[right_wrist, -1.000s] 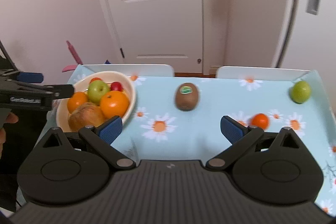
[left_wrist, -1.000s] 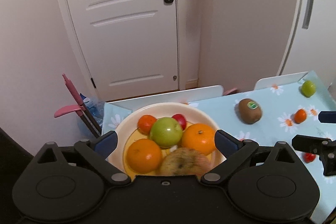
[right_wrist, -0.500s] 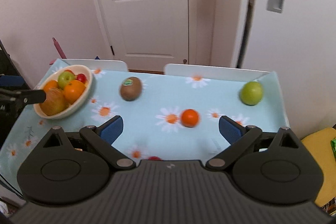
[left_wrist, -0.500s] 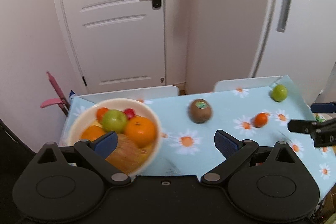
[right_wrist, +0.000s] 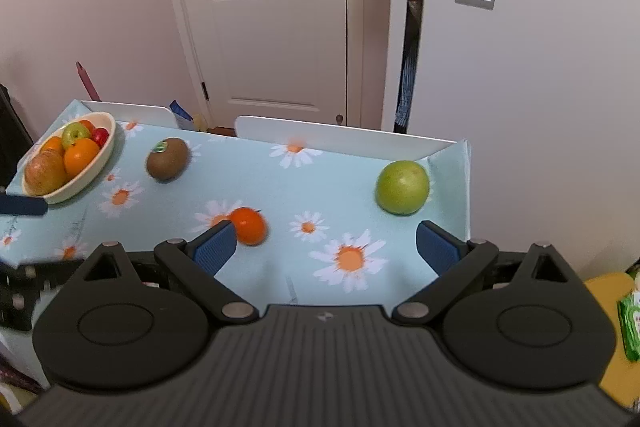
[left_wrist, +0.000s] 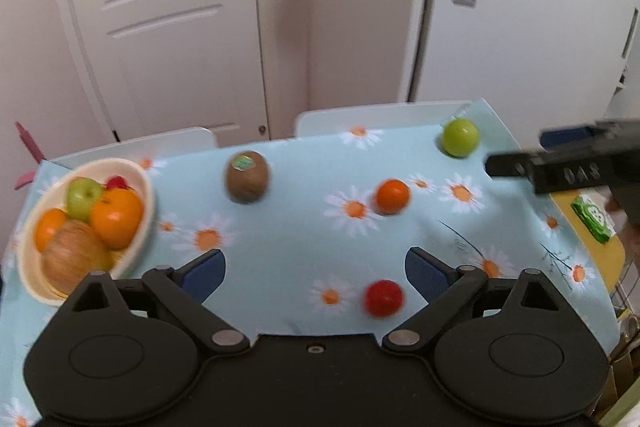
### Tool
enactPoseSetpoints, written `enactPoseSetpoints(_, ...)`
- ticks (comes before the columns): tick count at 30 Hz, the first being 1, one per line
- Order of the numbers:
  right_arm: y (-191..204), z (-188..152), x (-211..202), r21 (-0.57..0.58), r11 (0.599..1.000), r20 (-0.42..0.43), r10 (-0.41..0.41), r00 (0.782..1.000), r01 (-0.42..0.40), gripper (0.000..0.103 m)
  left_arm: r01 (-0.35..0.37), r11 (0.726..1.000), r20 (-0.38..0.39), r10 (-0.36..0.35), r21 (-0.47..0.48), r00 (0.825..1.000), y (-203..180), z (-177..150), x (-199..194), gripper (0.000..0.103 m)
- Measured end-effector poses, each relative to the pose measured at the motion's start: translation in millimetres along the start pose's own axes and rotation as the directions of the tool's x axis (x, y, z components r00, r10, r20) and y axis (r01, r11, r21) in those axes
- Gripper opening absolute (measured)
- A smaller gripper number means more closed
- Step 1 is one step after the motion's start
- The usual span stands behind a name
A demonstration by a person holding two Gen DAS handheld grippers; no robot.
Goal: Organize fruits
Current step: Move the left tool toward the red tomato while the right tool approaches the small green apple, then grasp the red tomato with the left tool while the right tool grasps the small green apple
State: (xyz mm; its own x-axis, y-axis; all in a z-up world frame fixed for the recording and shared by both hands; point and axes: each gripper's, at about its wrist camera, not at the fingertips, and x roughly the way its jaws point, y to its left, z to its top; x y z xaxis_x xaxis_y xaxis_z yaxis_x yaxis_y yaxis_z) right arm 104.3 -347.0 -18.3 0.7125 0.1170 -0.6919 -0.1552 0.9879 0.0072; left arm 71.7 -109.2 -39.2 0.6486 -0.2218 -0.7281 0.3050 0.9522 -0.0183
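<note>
a daisy-print table (right_wrist: 248,183) is seen with a cream bowl (right_wrist: 105,155) at far left, already filled with several fruits. four are left loose: a green apple (right_wrist: 402,187) far right, a kiwi (right_wrist: 167,159), a small orange (right_wrist: 249,225), a red fruit (left_wrist: 383,298). both the right gripper (right_wrist: 325,247) and left gripper (left_wrist: 315,271) are spread wide and empty; the small orange lies beside the right gripper's left finger.

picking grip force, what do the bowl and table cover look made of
Bowl: likely glazed ceramic or hard plastic, going by its smooth cream rim with a faint sheen. Table cover: seems thin wipeable vinyl or oilcloth, with a printed daisy pattern, lying flat and creased at the corner.
</note>
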Motion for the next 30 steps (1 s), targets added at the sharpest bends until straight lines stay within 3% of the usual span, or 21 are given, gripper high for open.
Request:
enactPoseSetpoints(6,-23,-2,26,-0.012,1.000,-0.009,0.009,1.000,-0.010,0.103,0.014,1.000,-0.059,-0.014,0.002,0.998,-30,-11,29,0.090)
enactPoseSetpoints(15,-43,5,60,-0.028,0.999,-0.051,0.020,0.999,-0.021,0.103,-0.006,1.000,-0.141,0.005,-0.009,0.990,-51,-21,58,0.068)
enactPoseSetpoints(21,-52,12,80,-0.035,0.999,-0.062,0.017,0.998,-0.019,0.103,-0.027,1.000,-0.168,0.026,-0.004,0.986,-57,-21,71,0.059)
enactPoseSetpoints(23,-54,13,86,-0.038,0.999,-0.064,0.016,0.998,-0.019,0.103,-0.031,1.000,-0.182,0.030,-0.002,0.983,-59,-22,75,0.047)
enactPoseSetpoints(30,-57,18,101,-0.055,0.998,-0.058,0.007,0.998,-0.010,0.101,-0.057,0.998,-0.185,0.056,-0.003,0.981,-58,-23,76,0.037)
